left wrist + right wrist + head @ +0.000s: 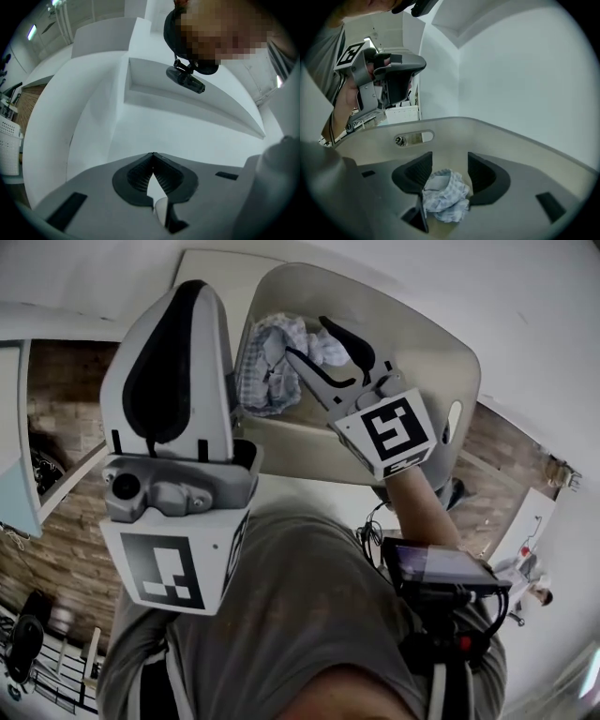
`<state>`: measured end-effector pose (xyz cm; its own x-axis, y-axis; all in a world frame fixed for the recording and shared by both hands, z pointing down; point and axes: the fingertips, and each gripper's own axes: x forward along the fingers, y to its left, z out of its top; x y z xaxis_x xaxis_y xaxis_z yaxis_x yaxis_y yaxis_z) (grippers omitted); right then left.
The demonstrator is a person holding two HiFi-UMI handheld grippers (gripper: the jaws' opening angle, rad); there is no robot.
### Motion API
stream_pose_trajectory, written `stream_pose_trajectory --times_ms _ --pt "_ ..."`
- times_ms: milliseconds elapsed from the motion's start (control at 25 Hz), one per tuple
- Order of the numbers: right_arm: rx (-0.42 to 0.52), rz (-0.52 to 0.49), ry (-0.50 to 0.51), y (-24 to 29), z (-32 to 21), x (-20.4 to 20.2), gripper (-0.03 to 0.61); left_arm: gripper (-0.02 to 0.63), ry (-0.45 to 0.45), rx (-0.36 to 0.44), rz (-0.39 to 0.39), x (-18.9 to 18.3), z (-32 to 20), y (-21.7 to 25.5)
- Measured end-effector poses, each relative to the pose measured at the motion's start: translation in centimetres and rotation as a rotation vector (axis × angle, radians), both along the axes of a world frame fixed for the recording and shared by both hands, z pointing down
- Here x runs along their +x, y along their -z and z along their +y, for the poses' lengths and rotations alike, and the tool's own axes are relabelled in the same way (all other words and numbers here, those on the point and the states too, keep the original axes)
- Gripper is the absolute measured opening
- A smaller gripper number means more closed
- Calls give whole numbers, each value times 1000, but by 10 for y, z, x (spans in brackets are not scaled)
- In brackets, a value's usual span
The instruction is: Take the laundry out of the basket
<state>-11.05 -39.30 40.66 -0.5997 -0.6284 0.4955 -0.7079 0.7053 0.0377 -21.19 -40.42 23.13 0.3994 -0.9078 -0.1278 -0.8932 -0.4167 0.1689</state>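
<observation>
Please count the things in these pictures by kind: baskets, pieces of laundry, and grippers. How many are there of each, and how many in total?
Basket: 1
Checked cloth, lying in the basket: 1
Grippers: 2, the left gripper and the right gripper
Total: 4

Cloth (272, 367) inside the basket (450, 362), between the jaws of the right gripper (307, 341) reaching in from the near side, with the left gripper (187, 292) left of the basket and nearer the person (309, 615)
</observation>
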Motion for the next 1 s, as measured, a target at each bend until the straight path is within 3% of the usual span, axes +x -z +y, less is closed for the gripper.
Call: stream_pose_trajectory --times_ms 240,760,960,1000 --pt "-108 70 15 -34 -5 -7 296 8 2 -12 55 -16 -16 -8" --pt "-358 209 23 -118 31 1 320 8 -17 -63 162 -19 -23 -34" --pt "-399 210 63 -121 41 -1 102 8 -16 -62 160 -18 -25 -32" --pt "-402 205 66 -120 41 -1 84 8 -19 -63 154 -17 -25 -31"
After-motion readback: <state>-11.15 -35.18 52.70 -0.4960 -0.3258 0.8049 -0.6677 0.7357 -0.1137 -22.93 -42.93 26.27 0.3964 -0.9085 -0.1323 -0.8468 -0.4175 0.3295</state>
